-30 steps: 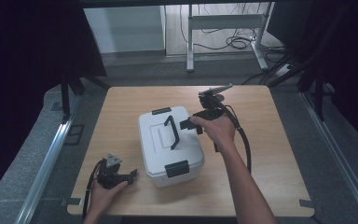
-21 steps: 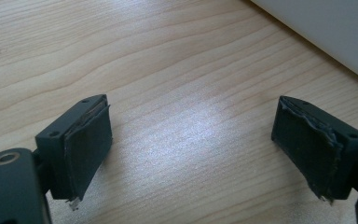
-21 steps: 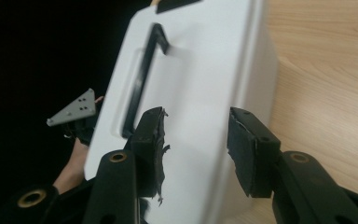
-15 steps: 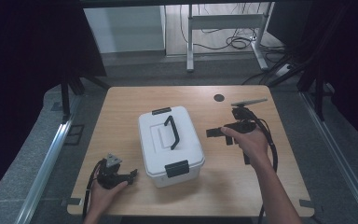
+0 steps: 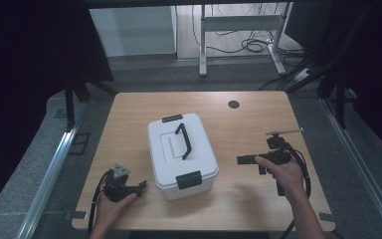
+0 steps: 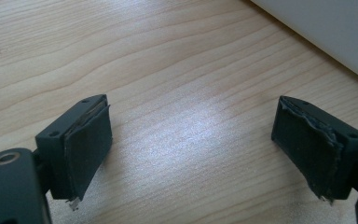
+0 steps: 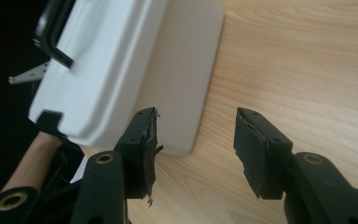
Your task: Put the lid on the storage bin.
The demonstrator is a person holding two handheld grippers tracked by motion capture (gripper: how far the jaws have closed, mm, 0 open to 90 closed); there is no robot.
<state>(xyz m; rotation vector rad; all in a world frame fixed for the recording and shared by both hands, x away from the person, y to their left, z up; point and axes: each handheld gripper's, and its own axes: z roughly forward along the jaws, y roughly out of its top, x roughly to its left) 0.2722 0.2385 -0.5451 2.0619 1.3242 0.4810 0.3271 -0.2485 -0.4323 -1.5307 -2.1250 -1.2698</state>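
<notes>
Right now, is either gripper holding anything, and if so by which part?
Nothing is held. The left gripper and right gripper both stand open over bare table, apart from the white box.

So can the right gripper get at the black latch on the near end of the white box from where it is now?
Probably yes. The right gripper has open, empty jaws pointing at the white box, with bare table between it and the black latch.

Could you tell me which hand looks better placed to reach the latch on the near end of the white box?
Probably the left. The left gripper rests open on the table close beside the box's near end, where the latch sits. The right gripper, jaws just opening and empty, lies farther off along the box's long side.
</notes>
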